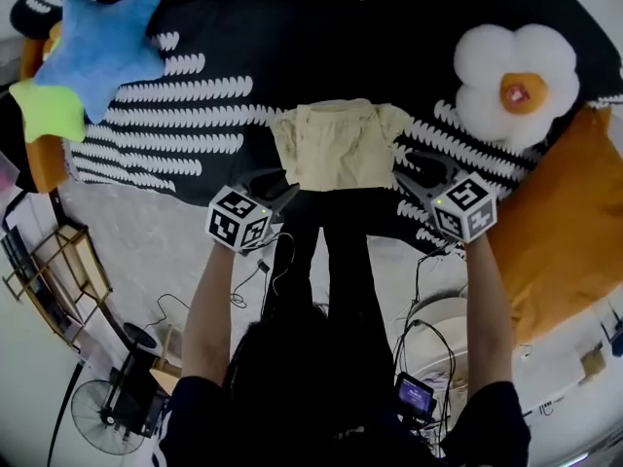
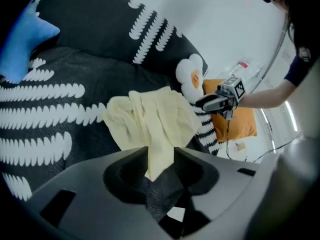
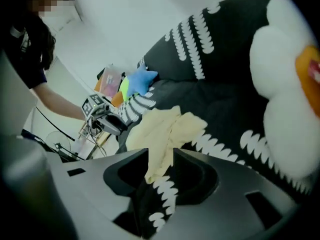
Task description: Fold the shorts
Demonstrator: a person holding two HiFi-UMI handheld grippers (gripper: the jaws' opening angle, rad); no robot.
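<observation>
**Near hem, both corners: neither gripper clamped yet**

Shorts [image 1: 334, 146] lie flat on the bed [image 1: 292, 47] close to its front edge, waistband far, hem toward you. Likely step: pinch the two near corners and carry the hem up to the waistband.

Star cushion [image 1: 97, 47], far left, sits well apart from the shorts; no hazard.

Left gripper [image 2: 161, 151]: part open, left hem corner between the jaws, pads not pressing it. Push in a touch deeper before you close, so you catch every layer of cloth and none of the bed beneath.

Middle: keep the hem taut between the two grips. Slack there will likely wrinkle the fold.

Right gripper [image 3: 161, 151]: also part open, right corner between the jaws, unclamped. Close it together with the left and match the bite depth, or the fold line will probably skew. Lift low, then lay the hem square on the waistband.

Egg cushion [image 1: 516, 81], far right, also well apart.

Pose: left arm [image 1: 209, 300] stretched forward, gripper pitched down at the bed, cube [image 1: 238, 219] facing up. Right arm [image 1: 487, 300] mirrors it. Arms near parallel, one either side of the shorts.
</observation>
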